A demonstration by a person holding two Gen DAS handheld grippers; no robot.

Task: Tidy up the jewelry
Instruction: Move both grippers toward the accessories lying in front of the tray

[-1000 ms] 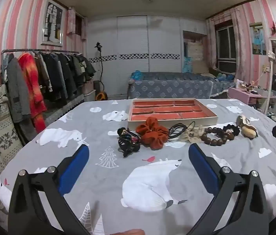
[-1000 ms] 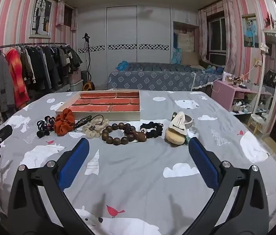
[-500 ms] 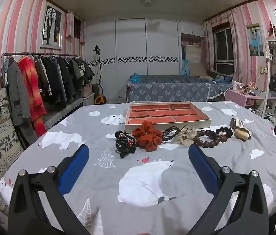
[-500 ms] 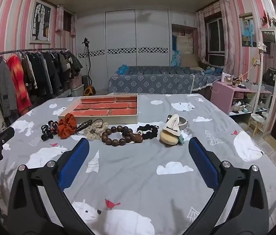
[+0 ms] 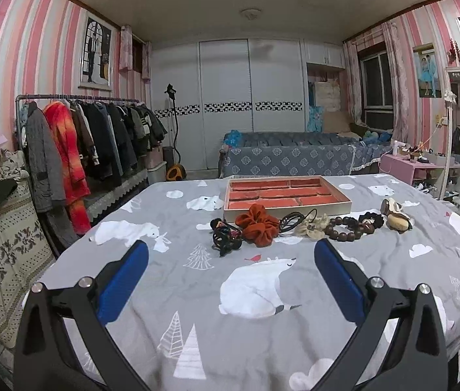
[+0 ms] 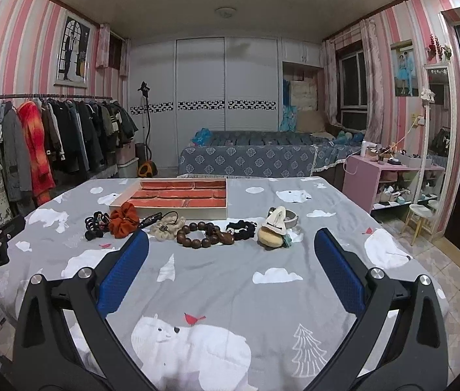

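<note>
While both sets of tongs hang spread apart and empty above the near part of the worktop [image 5: 171, 280], you have not yet committed to a first piece, so pick one now. Your left tongs [image 5: 231, 254] look straight at the rust scrunchie [image 5: 257, 224] and the black hair ties [image 5: 225, 236] just left of it; your right tongs [image 6: 231, 251] face the wooden bead bracelet [image 6: 202, 234], with the black scrunchie [image 6: 241, 229] touching its right side and the cream hair clips [image 6: 274, 228] farther right. All of it lies in a row along the near edge of the red-lined tray [image 5: 337, 207], whose compartments look bare. I would start at an outer end of the row, since the middle pieces overlap, the black cords [image 5: 295, 220] resting against the beige scrunchie [image 5: 311, 228], and a grab there may drag a neighbour. Come down steeply, pinch the soft fabric through its bulk rather than its edge, and lift clear of the tray wall before you lower into a compartment. For the beads, close across one side of the loop so it hangs rather than rolls. Small white lettering shows on the body of the left gripper in the right wrist view, too small to read with confidence; the red ornament on the far left wall is not legible either.
</note>
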